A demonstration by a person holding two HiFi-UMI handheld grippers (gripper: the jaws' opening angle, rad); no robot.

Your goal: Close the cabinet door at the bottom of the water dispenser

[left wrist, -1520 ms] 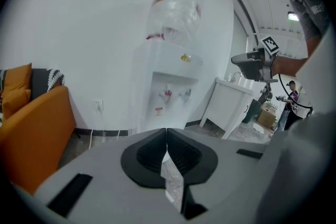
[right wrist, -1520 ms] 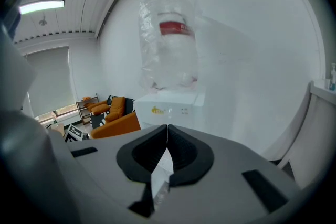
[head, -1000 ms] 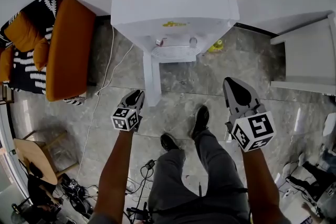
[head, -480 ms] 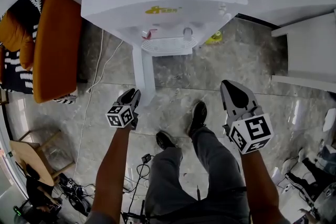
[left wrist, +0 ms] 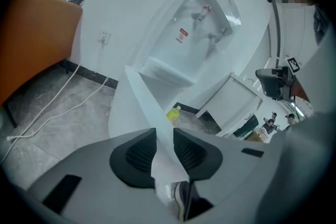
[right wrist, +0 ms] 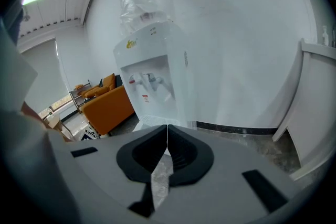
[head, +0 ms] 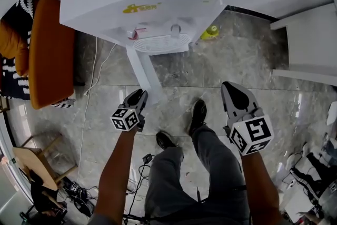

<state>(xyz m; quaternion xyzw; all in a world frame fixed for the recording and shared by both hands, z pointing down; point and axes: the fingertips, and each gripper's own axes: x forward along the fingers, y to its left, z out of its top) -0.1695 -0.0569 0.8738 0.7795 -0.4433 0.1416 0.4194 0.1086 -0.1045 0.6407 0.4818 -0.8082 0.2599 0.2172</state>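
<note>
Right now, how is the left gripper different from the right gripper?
On the left gripper the jaws are apart and closing, with the edge of the open cabinet door between them; on the right gripper they are together on nothing. The left gripper is at the door; the right gripper hangs over bare floor, apart from it. Both are gray.
</note>
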